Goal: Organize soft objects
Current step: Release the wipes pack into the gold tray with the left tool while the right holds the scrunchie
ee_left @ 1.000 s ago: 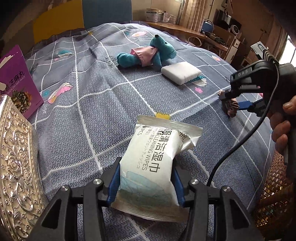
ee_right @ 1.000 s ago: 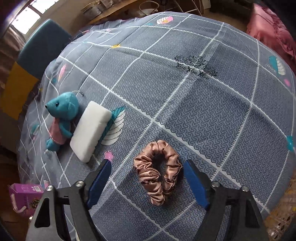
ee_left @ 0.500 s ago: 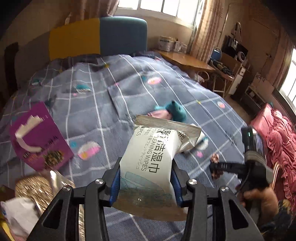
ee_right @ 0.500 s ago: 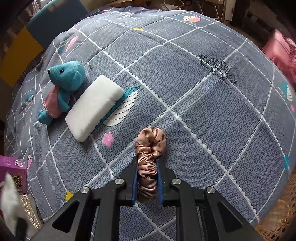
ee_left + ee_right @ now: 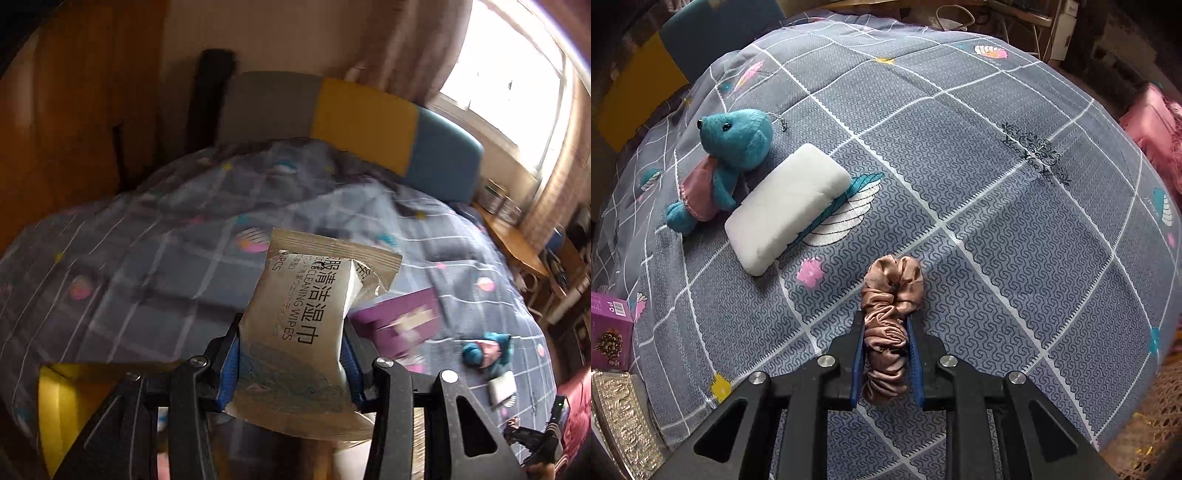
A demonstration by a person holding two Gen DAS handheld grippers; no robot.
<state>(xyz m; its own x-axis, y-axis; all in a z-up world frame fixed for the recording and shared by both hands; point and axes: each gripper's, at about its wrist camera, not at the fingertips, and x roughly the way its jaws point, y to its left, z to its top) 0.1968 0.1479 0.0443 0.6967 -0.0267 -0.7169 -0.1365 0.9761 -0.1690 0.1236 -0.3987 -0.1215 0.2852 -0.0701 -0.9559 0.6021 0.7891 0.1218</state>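
Scrunchie [image 5: 891, 325] squeezed between right jaws, wipes pack [image 5: 306, 325] between left jaws

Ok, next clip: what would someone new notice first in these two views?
Probably the white pack of wipes, clamped in the left tool and held up above the grey checked bedspread. Next, the bronze satin scrunchie squeezed in the right tool low over that bedspread. Up and to the left of it lie a teal stuffed bear and, close beside it, a white sponge.
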